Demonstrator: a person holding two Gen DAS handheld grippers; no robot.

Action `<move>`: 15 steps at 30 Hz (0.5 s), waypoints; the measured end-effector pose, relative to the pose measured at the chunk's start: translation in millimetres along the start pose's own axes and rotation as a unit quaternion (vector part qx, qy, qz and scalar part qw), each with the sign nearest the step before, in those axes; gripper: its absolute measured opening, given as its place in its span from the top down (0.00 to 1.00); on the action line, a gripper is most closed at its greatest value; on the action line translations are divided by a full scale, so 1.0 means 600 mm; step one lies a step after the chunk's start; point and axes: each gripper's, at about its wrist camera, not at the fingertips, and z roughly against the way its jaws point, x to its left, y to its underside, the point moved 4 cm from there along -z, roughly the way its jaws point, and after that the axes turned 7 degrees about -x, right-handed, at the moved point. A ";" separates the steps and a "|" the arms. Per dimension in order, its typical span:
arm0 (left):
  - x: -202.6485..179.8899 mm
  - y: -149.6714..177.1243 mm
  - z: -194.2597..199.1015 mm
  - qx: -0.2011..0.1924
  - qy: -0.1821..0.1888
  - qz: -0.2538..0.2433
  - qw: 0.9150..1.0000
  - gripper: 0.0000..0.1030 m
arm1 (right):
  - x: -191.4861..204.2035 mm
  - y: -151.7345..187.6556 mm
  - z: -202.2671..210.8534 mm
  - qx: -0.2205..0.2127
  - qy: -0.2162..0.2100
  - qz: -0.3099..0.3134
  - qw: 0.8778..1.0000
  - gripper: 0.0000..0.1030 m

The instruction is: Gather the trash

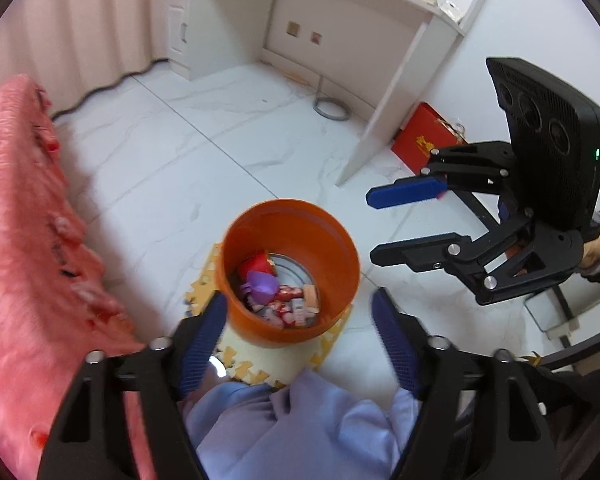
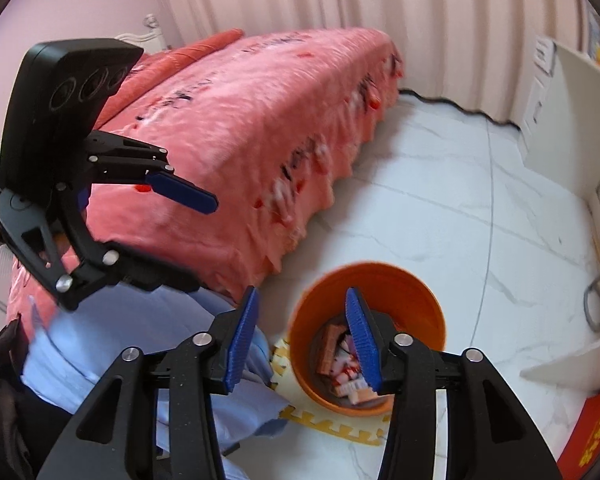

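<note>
Fingers of the left gripper stand wide and empty above the orange bin; the right gripper is parted too, holding nothing. The bin sits on a foam mat beside the pink bed, with wrappers inside. A drop looks finished; next comes finding more trash on the floor

no readable text anywhere: only blurred gold marks on the red box and smeared dark print on the pink bedspread, neither legible.
</note>
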 end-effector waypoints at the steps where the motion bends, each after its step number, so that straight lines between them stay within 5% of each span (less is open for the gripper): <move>1: 0.000 0.008 0.020 -0.007 -0.003 0.003 1.000 0.25 | 0.016 -0.010 0.004 -0.005 -0.004 0.007 1.000 0.52; 8: 0.009 0.079 0.155 -0.055 -0.056 0.043 0.996 0.24 | 0.153 -0.069 0.023 -0.034 -0.047 0.055 0.997 0.46; 12: 0.015 0.136 0.238 -0.086 -0.108 0.079 0.987 0.17 | 0.244 -0.093 0.033 -0.053 -0.070 0.081 0.993 0.33; 15: 0.011 0.190 0.306 -0.112 -0.148 0.118 0.976 0.17 | 0.311 -0.109 0.037 -0.061 -0.100 0.091 0.989 0.32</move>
